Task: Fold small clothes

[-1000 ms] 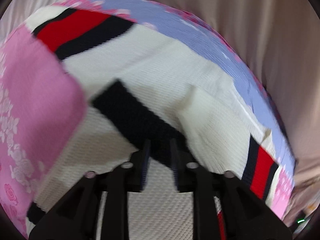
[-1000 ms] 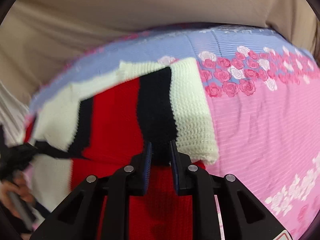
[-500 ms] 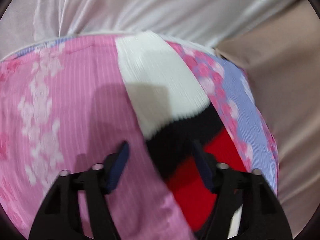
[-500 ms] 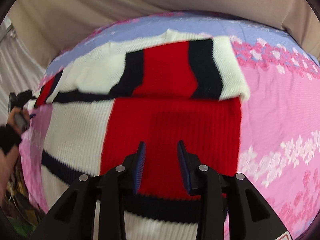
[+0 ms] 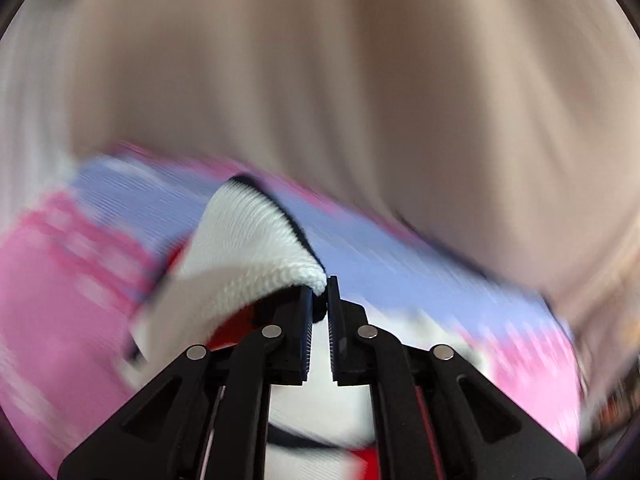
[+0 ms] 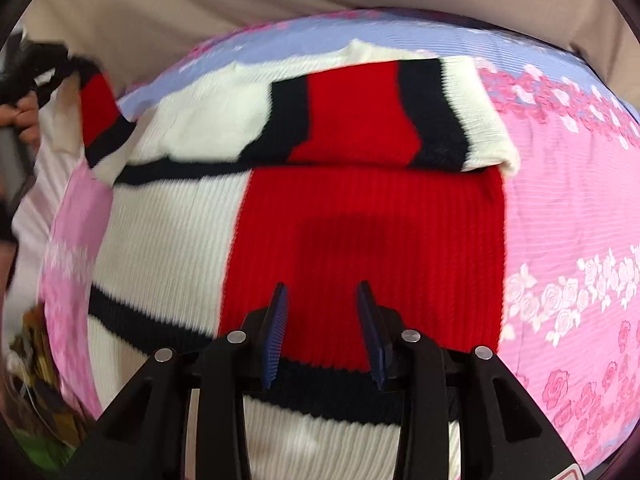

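A knitted sweater point(image 6: 360, 220) in white, red and black lies flat on a floral sheet. Its right sleeve point(image 6: 360, 112) lies folded across the top of the body. My right gripper point(image 6: 322, 286) hovers over the red panel; its jaws are opening, with nothing between them. My left gripper point(image 5: 320, 288) is shut on the white cuff of the other sleeve point(image 5: 256, 240), holding it up off the sheet. In the right wrist view that sleeve point(image 6: 100, 112) rises at the far left toward a hand point(image 6: 24, 120). The left wrist view is blurred by motion.
The pink and lilac floral sheet point(image 6: 560, 220) covers the surface around the sweater. Beige fabric point(image 6: 160, 8) hangs behind it, white fabric point(image 5: 24, 120) at the left. Mixed clutter point(image 6: 36, 360) shows past the sheet's left edge.
My right gripper let go of the right sleeve, now folded over the body, drew back and opened. My left gripper shut on the other sleeve's cuff and lifted it.
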A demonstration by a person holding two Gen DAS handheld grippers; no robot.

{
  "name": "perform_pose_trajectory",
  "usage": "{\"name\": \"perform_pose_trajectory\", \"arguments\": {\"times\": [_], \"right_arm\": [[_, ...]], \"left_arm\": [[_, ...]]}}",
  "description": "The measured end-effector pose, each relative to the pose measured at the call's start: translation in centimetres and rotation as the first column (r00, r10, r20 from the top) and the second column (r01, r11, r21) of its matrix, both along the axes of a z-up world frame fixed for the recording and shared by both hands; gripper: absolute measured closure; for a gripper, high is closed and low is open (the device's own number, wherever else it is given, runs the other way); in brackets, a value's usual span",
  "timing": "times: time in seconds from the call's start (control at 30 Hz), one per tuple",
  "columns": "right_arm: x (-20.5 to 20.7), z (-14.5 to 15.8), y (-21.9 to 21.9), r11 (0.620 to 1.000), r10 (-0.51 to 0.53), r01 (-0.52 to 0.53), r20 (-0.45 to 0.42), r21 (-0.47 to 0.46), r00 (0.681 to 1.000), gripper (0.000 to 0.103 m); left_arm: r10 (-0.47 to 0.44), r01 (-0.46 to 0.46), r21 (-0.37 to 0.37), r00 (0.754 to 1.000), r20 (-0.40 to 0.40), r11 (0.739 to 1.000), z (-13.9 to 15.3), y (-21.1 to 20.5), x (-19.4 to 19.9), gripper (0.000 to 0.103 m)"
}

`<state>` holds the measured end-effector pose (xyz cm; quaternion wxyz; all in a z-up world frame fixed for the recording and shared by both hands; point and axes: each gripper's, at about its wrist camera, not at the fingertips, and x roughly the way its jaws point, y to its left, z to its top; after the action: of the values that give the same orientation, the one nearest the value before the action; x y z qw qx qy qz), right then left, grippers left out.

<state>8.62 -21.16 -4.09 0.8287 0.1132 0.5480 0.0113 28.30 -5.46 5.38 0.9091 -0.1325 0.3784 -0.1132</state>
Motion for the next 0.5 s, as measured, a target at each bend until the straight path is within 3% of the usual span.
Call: {"name": "perform_pose_trajectory", "arguments": {"times": [0.07, 0.1, 0.17, 0.27, 0.33, 0.4, 0.5], "right_arm": [[0.2, -0.1, -1.7, 0.998, -0.054, 0.054, 0.008, 0.016, 0.998, 0.065], [0.2, -0.3, -2.6, 0.997, -0.079, 0.079, 0.009, 0.022, 0.997, 0.064], [0.1, -0.7, -4.5, 0.991, -0.13, 0.13, 0.003, 0.025, 0.992, 0.064], [-0.2, -0.8, -7.3, 0.983, -0.182, 0.182, 0.002, 0.036, 0.983, 0.06], [-0.1, -0.3, -8.6, 0.981, -0.193, 0.193, 0.029, 0.024, 0.981, 0.051], [0.9, 0.1, -9.2, 0.983, -0.182, 0.181, 0.054, 0.031, 0.982, 0.047], [4.3, 0.9, -8.4, 0.992, -0.125, 0.123, 0.091, 0.02, 0.988, 0.044]], "left_arm": [[-0.106, 0.107, 0.0, 0.987, -0.125, 0.994, -4.4, -6.2, -2.2, 0.084], [-0.129, 0.133, 0.002, 0.969, -0.213, 0.991, -7.0, -8.4, -3.1, 0.073], [-0.121, 0.119, -0.026, 0.94, -0.32, 0.992, -10.4, -9.5, -4.7, 0.069], [-0.036, 0.017, -0.055, 0.932, -0.361, 0.998, -12.0, -6.8, -6.3, 0.062], [0.075, -0.099, -0.05, 0.933, -0.352, 0.994, -12.0, -3.5, -5.9, 0.048], [0.183, -0.209, -0.037, 0.918, -0.351, 0.977, -11.7, -0.4, -5.0, 0.043], [0.284, -0.308, -0.006, 0.884, -0.371, 0.951, -11.7, 2.9, -3.6, 0.043]]}}
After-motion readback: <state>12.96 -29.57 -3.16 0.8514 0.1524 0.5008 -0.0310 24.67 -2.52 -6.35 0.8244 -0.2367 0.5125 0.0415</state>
